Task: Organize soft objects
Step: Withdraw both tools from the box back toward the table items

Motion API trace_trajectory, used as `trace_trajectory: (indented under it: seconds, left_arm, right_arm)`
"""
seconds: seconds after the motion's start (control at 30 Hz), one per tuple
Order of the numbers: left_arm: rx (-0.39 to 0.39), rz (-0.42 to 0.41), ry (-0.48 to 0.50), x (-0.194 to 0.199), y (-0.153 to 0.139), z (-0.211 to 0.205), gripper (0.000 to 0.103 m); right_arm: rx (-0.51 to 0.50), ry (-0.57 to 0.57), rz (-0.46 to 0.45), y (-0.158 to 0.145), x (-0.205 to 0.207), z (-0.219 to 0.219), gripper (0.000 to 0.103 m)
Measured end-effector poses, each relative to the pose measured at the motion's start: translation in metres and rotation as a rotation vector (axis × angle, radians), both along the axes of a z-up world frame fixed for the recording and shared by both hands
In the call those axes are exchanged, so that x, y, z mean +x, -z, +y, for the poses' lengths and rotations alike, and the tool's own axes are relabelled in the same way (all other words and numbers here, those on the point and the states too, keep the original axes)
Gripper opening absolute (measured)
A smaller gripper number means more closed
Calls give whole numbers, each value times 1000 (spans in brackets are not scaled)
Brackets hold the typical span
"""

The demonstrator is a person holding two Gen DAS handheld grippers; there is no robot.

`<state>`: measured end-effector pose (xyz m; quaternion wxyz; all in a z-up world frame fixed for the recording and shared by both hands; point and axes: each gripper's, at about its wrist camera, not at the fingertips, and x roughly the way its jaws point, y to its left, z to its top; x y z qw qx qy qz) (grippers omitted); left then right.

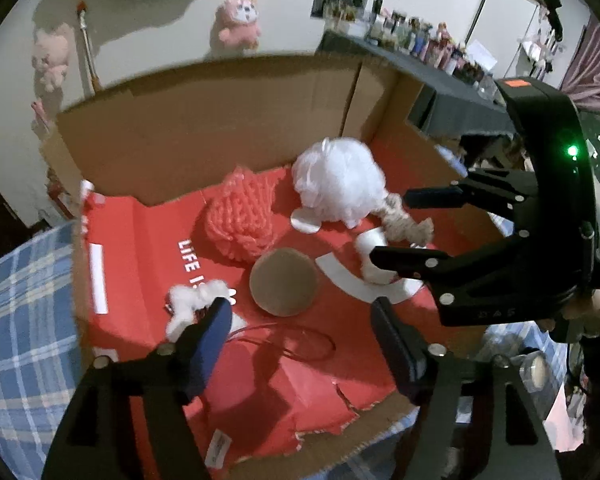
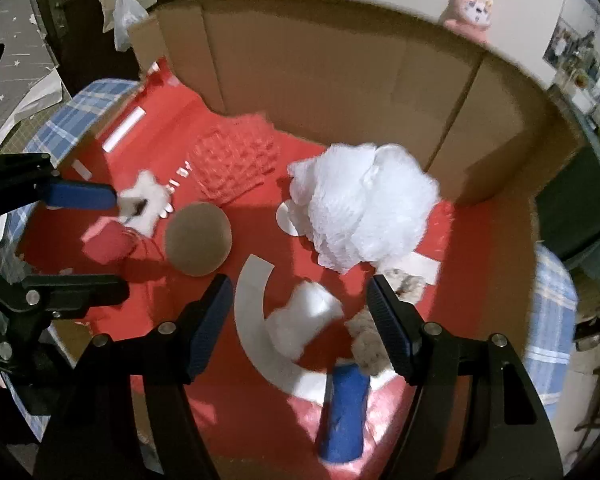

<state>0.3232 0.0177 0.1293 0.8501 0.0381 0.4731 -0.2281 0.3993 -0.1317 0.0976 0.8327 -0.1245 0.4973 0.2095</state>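
Note:
An open cardboard box point(image 1: 204, 128) with a red floor holds the soft things. Inside lie a white mesh loofah point(image 1: 336, 184), a pink knitted piece point(image 1: 240, 216), a brown round pad point(image 1: 284, 282) and a white fluffy tuft point(image 1: 192, 300). My left gripper point(image 1: 302, 320) hovers open above the floor, its left finger beside the tuft. My right gripper point(image 2: 300, 304) is open too. Below it lie a small white soft piece point(image 2: 304, 316), a beige rope toy point(image 2: 370, 344) against its right finger and a blue cylinder point(image 2: 344, 412). The loofah point(image 2: 364, 216) sits just beyond.
The box stands on a blue plaid cloth point(image 1: 20, 320), and its tall brown walls point(image 2: 340, 92) close the far side. Its near edge is torn. Pink plush toys point(image 1: 238, 20) hang on the wall behind. A dark shelf with bottles point(image 1: 420, 40) is at the back right.

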Motion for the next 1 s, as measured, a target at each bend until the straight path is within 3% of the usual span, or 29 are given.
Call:
trace_trajectory:
  seconds: [0.33,0.4,0.57,0.8,1.0]
  left_arm:
    - [-64,-239,-43,-76,-58,0,101]
    - [-79,-284,-58,-90,-65,-2,101]
    - [-88,-398,-100,-135,-84,2,102]
    - [-98,-544,-160,-193,-86,5,103]
    - [-104,-643,-218,-249,-68,1,103]
  right_arm:
    - [57,37,-157,-74,-72,-19,76]
    - [77,48,-188,-87,-91,-23,82]
    - [73,55,-313,-111,-142,-30,83]
    - [125,111,-442,-129,-218,-45,86]
    - [154,175,-546,-117,-279,-52,87]
